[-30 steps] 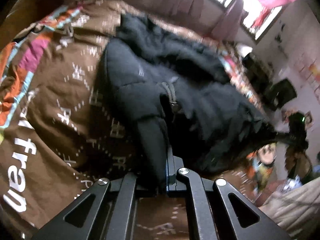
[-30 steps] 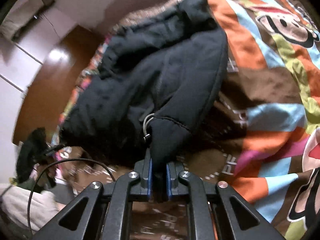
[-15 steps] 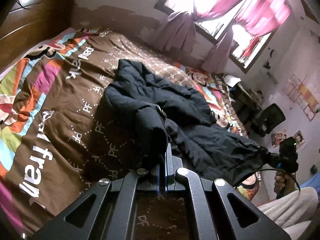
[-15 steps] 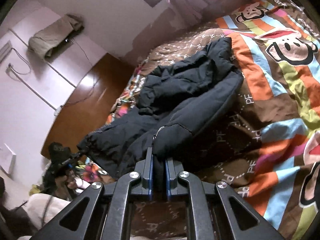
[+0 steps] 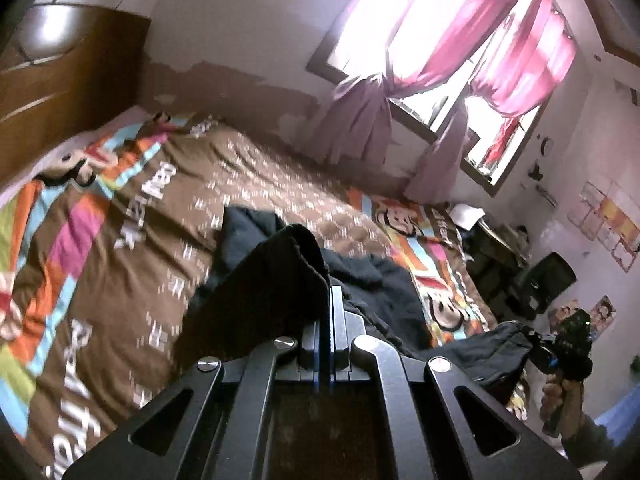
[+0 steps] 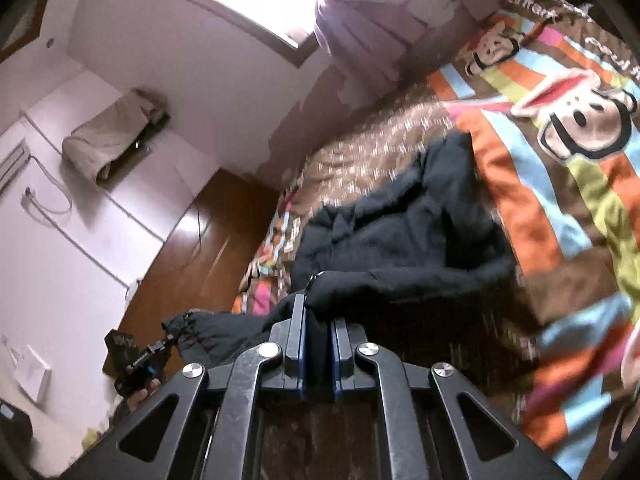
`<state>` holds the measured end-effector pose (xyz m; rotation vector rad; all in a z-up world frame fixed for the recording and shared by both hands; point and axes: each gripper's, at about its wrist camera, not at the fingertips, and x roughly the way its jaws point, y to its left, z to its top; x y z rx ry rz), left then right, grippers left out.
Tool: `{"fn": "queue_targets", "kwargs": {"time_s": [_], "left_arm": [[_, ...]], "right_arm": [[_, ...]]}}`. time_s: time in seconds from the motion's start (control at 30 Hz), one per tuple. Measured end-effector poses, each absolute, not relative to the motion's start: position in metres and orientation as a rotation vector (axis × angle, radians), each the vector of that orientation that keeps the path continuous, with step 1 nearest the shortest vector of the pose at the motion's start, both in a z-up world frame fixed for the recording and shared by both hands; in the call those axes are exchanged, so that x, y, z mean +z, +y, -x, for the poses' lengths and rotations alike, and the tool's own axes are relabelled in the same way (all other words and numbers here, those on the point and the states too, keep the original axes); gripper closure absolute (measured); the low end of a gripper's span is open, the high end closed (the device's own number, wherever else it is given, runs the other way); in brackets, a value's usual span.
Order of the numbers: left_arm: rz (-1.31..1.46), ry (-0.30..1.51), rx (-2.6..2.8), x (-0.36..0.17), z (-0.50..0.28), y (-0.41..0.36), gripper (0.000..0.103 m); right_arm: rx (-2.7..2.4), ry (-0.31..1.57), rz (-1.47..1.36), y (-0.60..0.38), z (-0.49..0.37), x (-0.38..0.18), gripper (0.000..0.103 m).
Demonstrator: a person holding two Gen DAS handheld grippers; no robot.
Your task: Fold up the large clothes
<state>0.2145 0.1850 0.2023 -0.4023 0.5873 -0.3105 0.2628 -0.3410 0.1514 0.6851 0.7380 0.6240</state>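
Fingers (image 5: 338,304) of the left gripper (image 5: 326,320) pinch one edge of the dark jacket (image 5: 360,276); the right gripper (image 6: 318,320) clamps another edge. Beyond them, the jacket's far part lies on the patterned bed (image 5: 120,280). This looks like the lifting step; next, carry the held edge over the jacket's far part.

Bare bedspread (image 5: 120,280) left of the dark jacket (image 5: 372,280) (headboard (image 5: 60,92) beyond)

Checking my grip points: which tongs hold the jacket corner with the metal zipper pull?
The right tongs: the black jacket corner they pinch shows a metal ring pull beside them. The left tongs clamp plain fabric, no hardware visible.
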Motion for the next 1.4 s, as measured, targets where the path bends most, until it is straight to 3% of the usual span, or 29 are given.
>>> {"fn": "queue_targets", "kwargs": {"time_s": [0.53, 1.07, 1.2, 1.27, 1.33, 1.4], "left_arm": [[0.367, 0.556, -0.211, 0.184, -0.358, 0.176, 0.102], [0.362, 0.614, -0.156, 0.093, -0.478, 0.177, 0.101], [0.374, 0.615, -0.168, 0.078, -0.487, 0.185, 0.093], [0.365, 0.603, -0.177, 0.075, -0.486, 0.191, 0.086], [0.364, 0.594, -0.175, 0.073, -0.485, 0.196, 0.063], [0.379, 0.574, -0.177, 0.071, -0.481, 0.204, 0.054]], "right_arm": [[0.518, 0.661, -0.663, -0.329, -0.397, 0.152, 0.094], [0.413, 0.747, -0.584, -0.310, -0.514, 0.088, 0.093], [0.410, 0.766, -0.607, -0.312, -0.528, 0.065, 0.088], [0.412, 0.774, -0.585, -0.311, -0.531, 0.055, 0.080], [0.409, 0.778, -0.564, -0.310, -0.534, 0.049, 0.075], [0.415, 0.775, -0.570, -0.312, -0.535, 0.043, 0.069]]}}
